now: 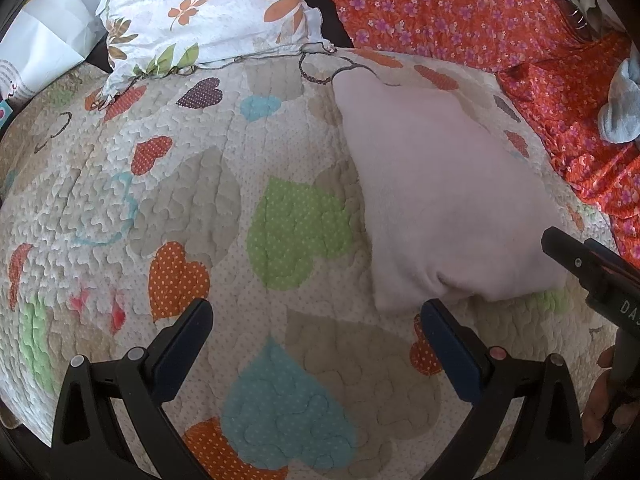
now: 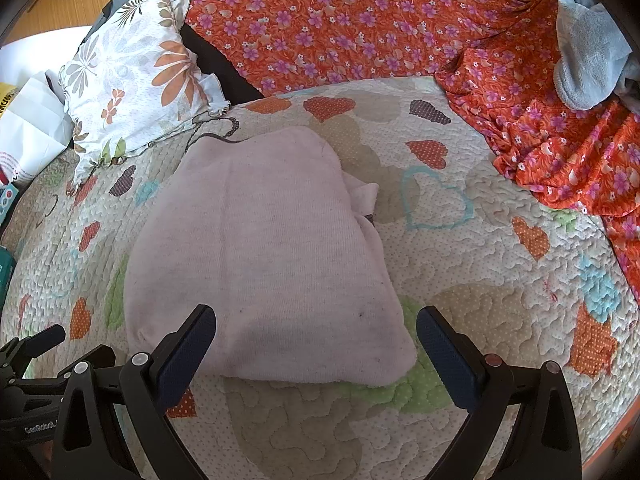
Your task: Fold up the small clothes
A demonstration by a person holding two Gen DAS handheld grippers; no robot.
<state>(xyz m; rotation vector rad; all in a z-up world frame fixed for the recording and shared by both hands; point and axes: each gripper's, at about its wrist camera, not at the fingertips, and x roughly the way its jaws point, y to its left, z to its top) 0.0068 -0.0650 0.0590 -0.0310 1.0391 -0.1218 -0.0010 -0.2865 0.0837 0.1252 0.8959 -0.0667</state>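
Observation:
A folded pale pink garment lies flat on the heart-patterned quilt. My right gripper is open and empty, its fingers either side of the garment's near edge, just above it. In the left wrist view the garment lies to the right. My left gripper is open and empty over bare quilt, its right finger near the garment's near-left corner. The right gripper's black body shows at the right edge there.
A floral pillow lies at the back left with white paper bags beside it. An orange flowered cloth covers the back and right. A grey fluffy item sits at the far right.

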